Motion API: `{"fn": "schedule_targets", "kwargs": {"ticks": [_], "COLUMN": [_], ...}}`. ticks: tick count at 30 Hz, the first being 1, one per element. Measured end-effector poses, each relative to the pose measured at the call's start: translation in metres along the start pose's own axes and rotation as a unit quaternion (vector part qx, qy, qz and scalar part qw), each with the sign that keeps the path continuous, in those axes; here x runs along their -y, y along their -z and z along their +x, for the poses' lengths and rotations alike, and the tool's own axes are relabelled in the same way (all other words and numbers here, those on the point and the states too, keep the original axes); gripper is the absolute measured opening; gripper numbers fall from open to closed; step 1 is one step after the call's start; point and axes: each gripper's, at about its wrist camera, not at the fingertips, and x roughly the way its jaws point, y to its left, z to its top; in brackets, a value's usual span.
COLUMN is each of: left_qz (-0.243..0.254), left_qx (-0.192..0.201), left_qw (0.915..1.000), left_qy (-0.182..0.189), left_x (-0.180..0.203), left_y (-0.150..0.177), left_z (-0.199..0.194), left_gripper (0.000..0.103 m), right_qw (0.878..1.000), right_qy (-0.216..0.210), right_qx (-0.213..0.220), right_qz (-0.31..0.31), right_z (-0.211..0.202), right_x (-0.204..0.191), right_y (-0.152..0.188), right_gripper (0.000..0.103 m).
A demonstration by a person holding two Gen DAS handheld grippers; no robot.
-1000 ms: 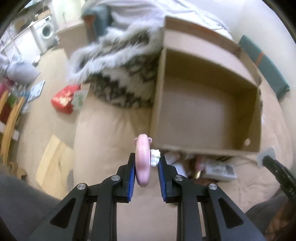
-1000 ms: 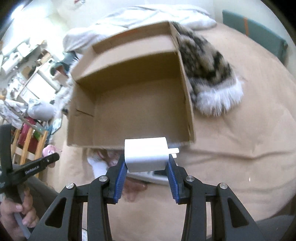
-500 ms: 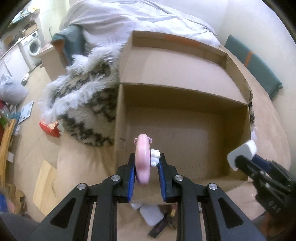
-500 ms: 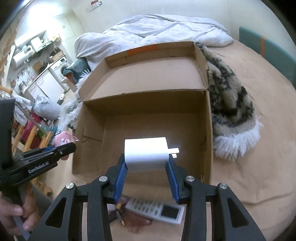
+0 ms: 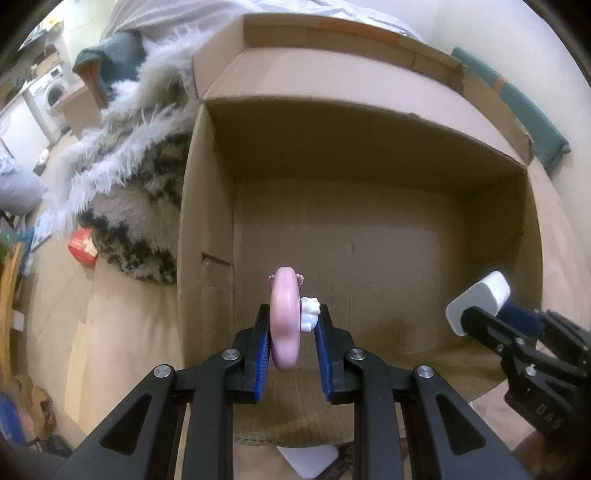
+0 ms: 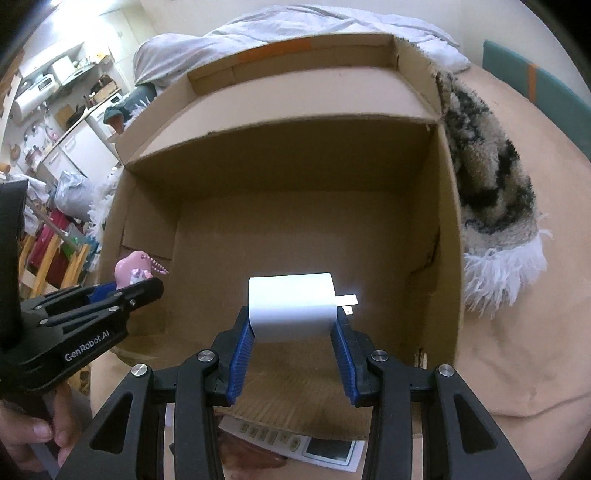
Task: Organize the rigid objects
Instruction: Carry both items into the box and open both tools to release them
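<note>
Jaws of both hand-held tools are clamped on small items above an open cardboard box (image 5: 207, 221) that sits on a bed covered in a tan sheet (image 6: 517, 332).

At left, the left gripper (image 5: 290, 332) pinches a flat pink toy (image 5: 283, 317) edge-on between its blue pads (image 5: 263, 350), with a small white figure (image 5: 309, 314) on the toy's right face pressed by the right pad. The toy hangs over the box's near left corner, above the bare cardboard floor. Seen from the right wrist camera, the same tool enters from the left edge, a person's hand (image 6: 33, 435) wrapped around its black handle, the pink toy poking past its tips just inside the box's left wall.

At right, the right gripper (image 6: 291, 332) squeezes a white charger block (image 6: 291, 306) by its two sides, metal prongs (image 6: 347, 301) pointing right. The block hangs over the near part of the box, right of centre.

Beneath the box's near flap, a white remote control (image 6: 314, 446) lies on the bed, partly hidden by the tool. A shaggy cream-and-black throw (image 6: 491, 177) is bunched against the box's right wall and far side, and a rumpled grey duvet (image 6: 295, 26) lies at the far end of the bed.
</note>
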Motion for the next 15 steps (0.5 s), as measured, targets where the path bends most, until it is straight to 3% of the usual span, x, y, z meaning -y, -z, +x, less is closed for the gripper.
{"fn": "schedule_targets", "kwargs": {"ticks": [10, 15], "left_qz": [-0.006, 0.001], "left_qx": [-0.018, -0.021], "left_qw": [0.9998, 0.9996], "left_qy": [-0.009, -0.017], "left_x": [0.003, 0.009], "left_y": [0.003, 0.004], "left_z": [0.016, 0.02], "left_gripper": [0.02, 0.021], "right_qw": [0.999, 0.999], "right_qy": [0.011, 0.017], "right_qx": [-0.027, -0.019], "right_qz": [0.014, 0.021], "right_z": [0.021, 0.022], "right_x": [0.005, 0.004], "right_y": [-0.004, -0.007], "right_gripper": [0.043, 0.043]}}
